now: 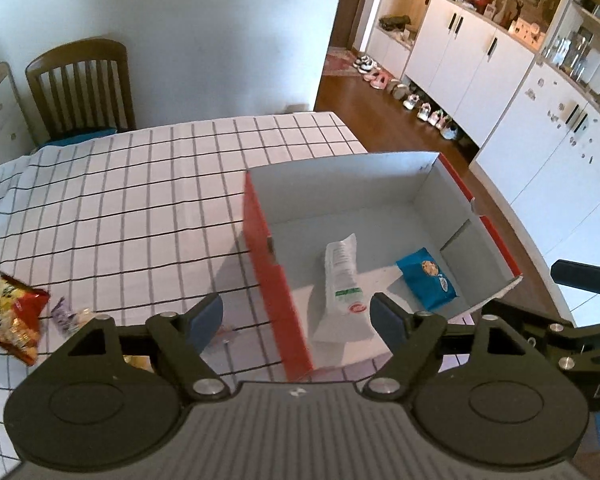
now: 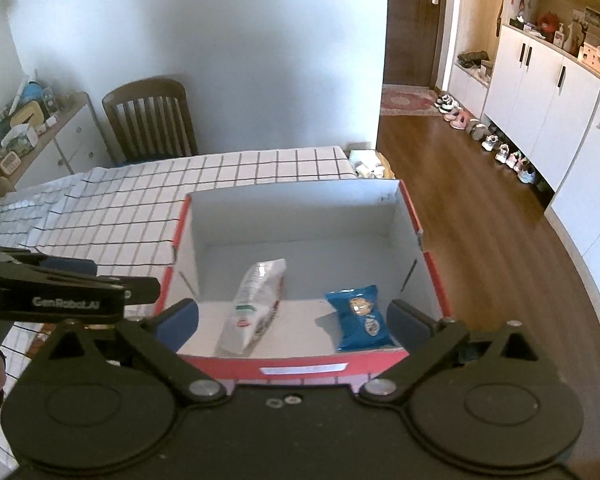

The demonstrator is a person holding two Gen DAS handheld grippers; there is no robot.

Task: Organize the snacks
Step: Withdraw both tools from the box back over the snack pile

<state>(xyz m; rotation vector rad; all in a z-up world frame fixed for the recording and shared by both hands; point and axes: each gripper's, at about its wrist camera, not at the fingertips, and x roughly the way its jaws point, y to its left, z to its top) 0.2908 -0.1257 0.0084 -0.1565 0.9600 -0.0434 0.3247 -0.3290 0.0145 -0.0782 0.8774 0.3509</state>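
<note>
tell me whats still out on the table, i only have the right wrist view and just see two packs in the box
Observer: In the left wrist view a red and yellow snack bag lies on the checked cloth, left of the box.
Operator: anything else near it
Observer: A small purple and white wrapper sits just right of that bag.
Operator: is the left tool carrying anything
Observer: No, the left tool is open and empty.

Left tongs (image 1: pixel 296 320) hide the small yellow packet (image 1: pixel 138 362) and the white packet's (image 1: pixel 342 280) lower end.
</note>
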